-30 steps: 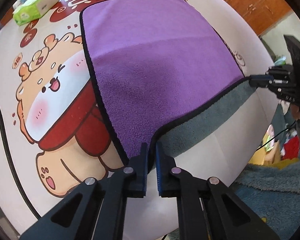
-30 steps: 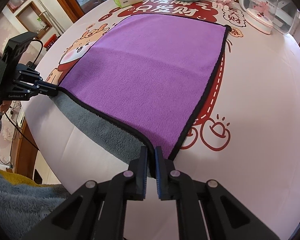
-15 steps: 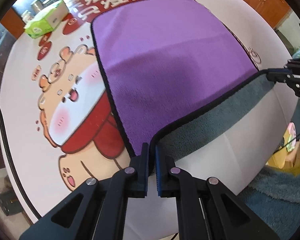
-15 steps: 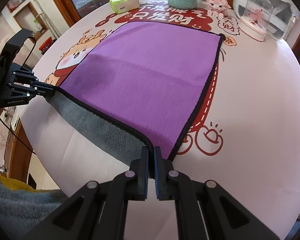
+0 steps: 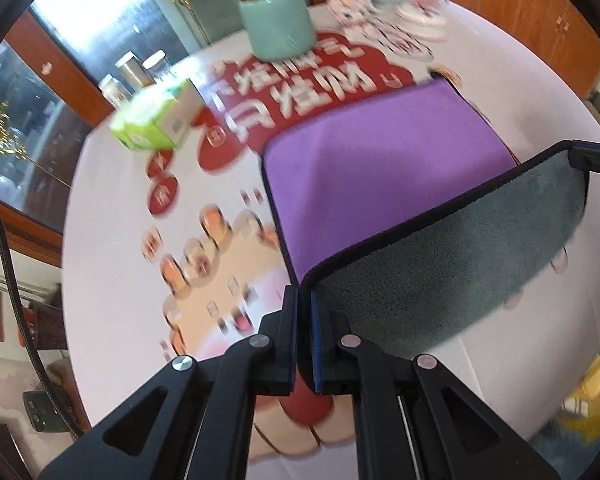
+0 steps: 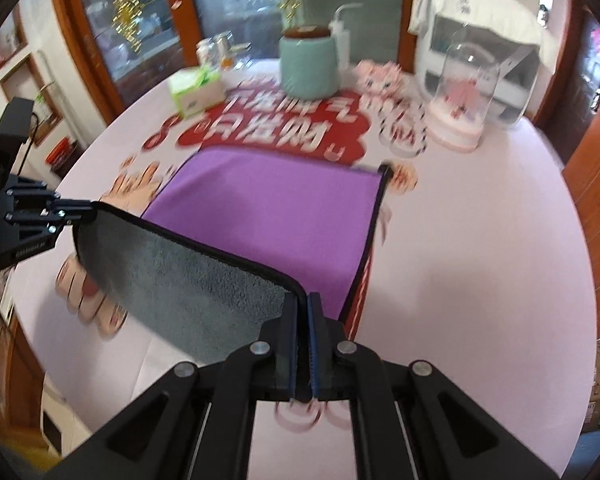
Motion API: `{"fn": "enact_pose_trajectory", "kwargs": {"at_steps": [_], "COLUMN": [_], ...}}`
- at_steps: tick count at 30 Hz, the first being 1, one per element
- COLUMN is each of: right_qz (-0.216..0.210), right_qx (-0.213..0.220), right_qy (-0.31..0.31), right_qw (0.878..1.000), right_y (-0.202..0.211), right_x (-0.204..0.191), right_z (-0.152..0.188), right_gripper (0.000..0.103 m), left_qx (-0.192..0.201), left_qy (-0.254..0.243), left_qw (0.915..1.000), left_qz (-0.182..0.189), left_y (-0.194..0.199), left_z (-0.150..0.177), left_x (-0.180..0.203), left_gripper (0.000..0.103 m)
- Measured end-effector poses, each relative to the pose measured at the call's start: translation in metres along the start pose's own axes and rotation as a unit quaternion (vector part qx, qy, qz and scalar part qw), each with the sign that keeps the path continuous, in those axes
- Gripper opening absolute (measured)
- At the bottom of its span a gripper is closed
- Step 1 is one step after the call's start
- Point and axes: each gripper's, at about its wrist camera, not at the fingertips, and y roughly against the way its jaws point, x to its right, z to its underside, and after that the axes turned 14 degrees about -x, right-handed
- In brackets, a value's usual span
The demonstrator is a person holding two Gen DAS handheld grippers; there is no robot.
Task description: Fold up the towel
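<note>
A towel, purple on top (image 5: 372, 168) and grey underneath (image 5: 452, 264), lies on the round table with its near edge lifted. My left gripper (image 5: 305, 300) is shut on the near left corner. My right gripper (image 6: 302, 304) is shut on the near right corner; it also shows at the right of the left wrist view (image 5: 592, 158). The grey underside (image 6: 180, 280) faces me, held up between both grippers. The far half (image 6: 276, 204) rests flat on the table.
A printed tablecloth (image 6: 460, 264) covers the table. At the far side stand a teal jar (image 6: 308, 64), a green tissue box (image 6: 196, 90), a pink toy (image 6: 382, 76), a glass dome (image 6: 466, 92) and a white appliance (image 6: 480, 40). The table edge curves close on both sides.
Both grippers have lifted the near edge of the towel up and carried it toward the far side. More grey underside shows and less purple is visible.
</note>
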Motion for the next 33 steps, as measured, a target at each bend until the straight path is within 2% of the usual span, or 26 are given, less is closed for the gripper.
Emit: {"fn": "enact_pose_trajectory", "kwargs": {"at_steps": [7, 17, 33], "right_qz": [0.026, 0.048, 0.064], "right_qx": [0.022, 0.029, 0.001], "right_qy": [-0.035, -0.065, -0.063], "right_qw": [0.999, 0.996, 0.996], "right_y": [-0.015, -0.049, -0.100], "right_x": [0.025, 0.046, 0.054], "right_z": [-0.056, -0.109, -0.136], "right_gripper": [0.004, 0.004, 0.004], "left_qx": [0.032, 0.031, -0.014], "left_qy": [0.036, 0.073, 0.098], "left_qw": [0.9986, 0.9958, 0.9938], "left_qz": [-0.025, -0.046, -0.050], "left_y": [-0.005, -0.040, -0.088], "left_z": [-0.052, -0.102, -0.136], "left_x": [-0.009, -0.017, -0.020], "left_gripper": [0.004, 0.004, 0.006]}}
